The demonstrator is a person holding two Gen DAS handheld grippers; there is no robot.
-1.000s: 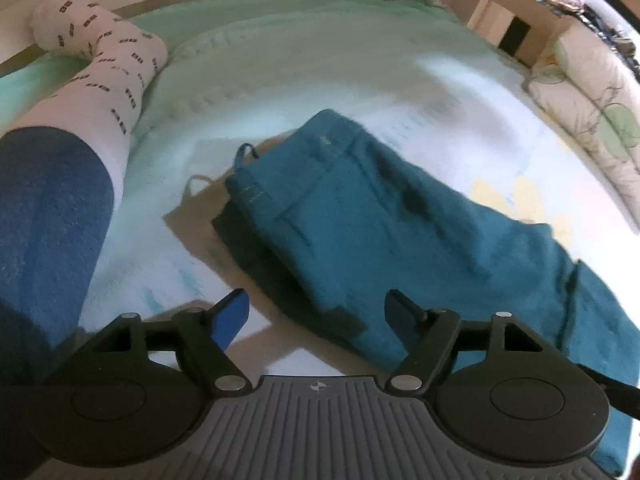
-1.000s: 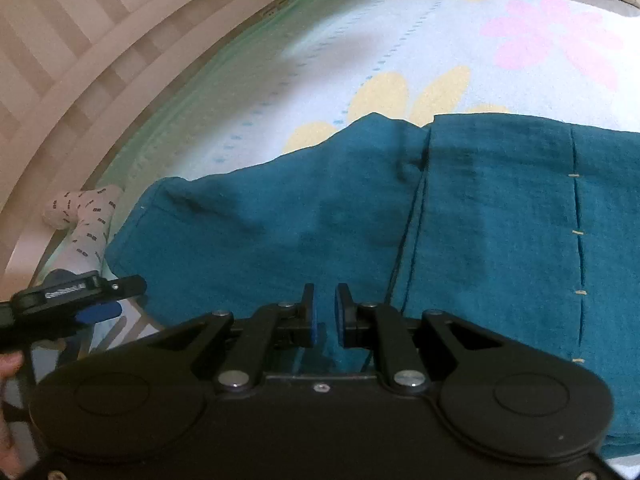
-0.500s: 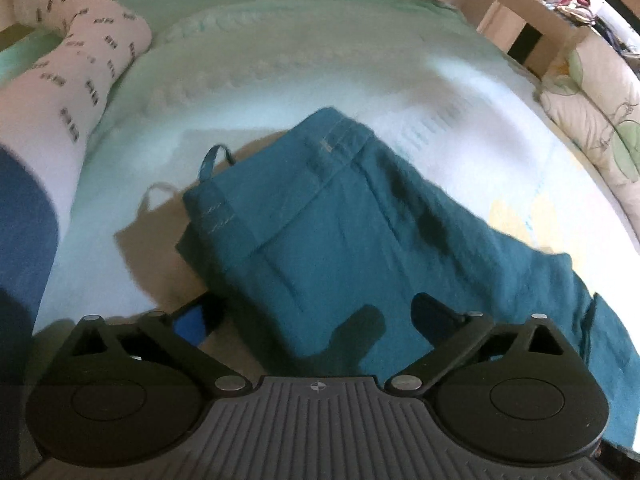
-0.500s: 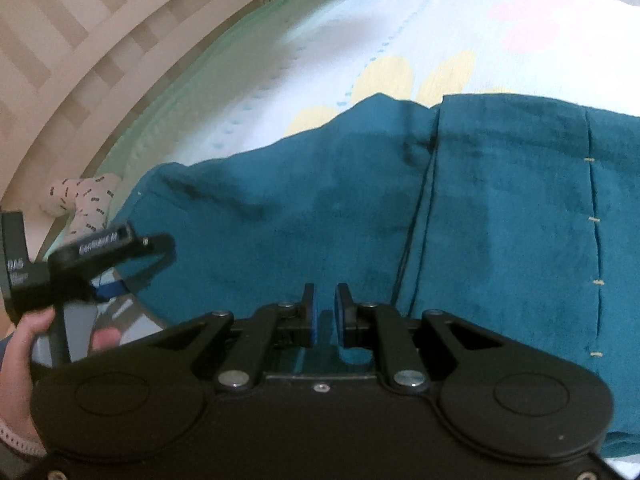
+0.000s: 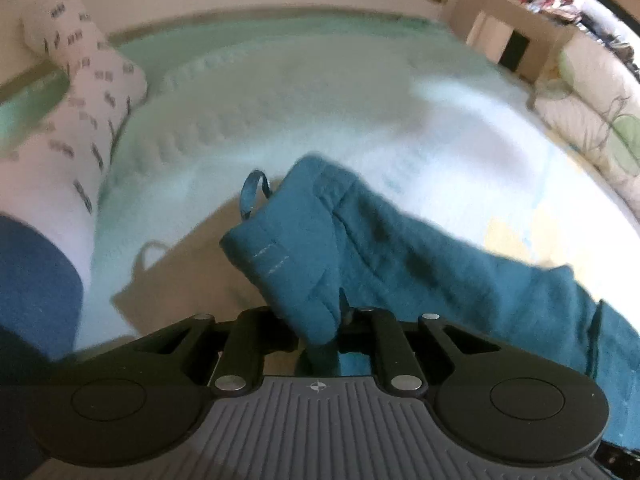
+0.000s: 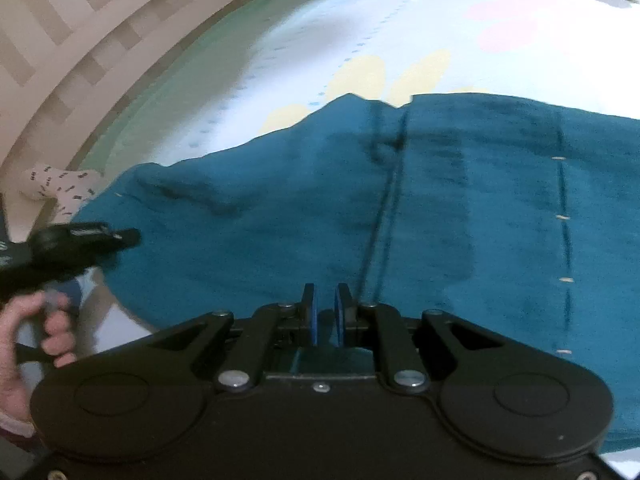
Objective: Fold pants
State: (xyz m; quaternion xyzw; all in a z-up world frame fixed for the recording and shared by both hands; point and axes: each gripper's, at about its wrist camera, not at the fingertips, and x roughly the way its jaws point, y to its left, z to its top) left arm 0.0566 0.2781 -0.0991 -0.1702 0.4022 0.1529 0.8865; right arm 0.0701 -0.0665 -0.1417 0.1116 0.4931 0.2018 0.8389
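The left claw [image 5: 320, 332] pinches a raised waistband corner of the teal woven pants [image 6: 360, 208] spread on the pale flowered bed [image 6: 360, 40], seemingly to fold it, while the right claw [image 6: 325, 316], nearly pressed together, may hold their near edge

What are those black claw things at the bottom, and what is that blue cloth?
They are grabbing tools. A person holds one in each hand, and each carries a camera looking out along its two fingers, so you get one picture per tool. The blue cloth is a pair of pants lying on a flowered bedsheet. The left tool has pinched a corner of the pants and lifted it. The right tool is nearly shut on the pants' near edge. The spotted thing is the person's sock.
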